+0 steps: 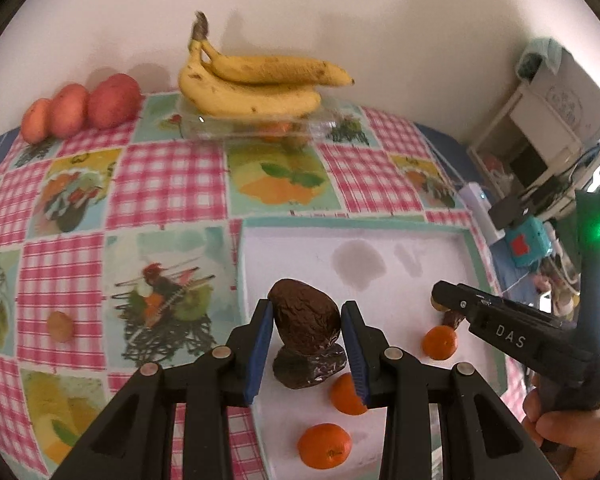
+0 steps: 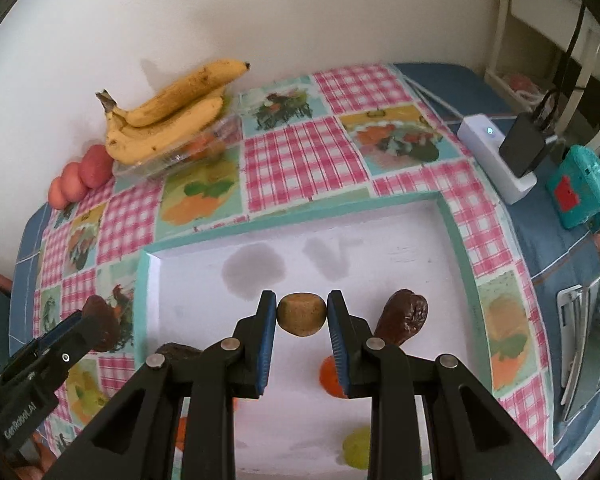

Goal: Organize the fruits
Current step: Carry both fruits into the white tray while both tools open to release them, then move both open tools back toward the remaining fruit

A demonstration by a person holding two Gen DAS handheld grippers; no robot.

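Checked pink fruit-print cloth covers the desk against a plain white wall; bananas rest on a clear punnet, three red fruits lie left of it. White tray with teal rim, near side. Left gripper: jaws clamped on a wrinkled dark fruit. Right gripper: jaws clamped on a small brown fruit. Tangerines lie in the tray. Advice: lower each fruit beside its own kind, clear of neighbours, before releasing.
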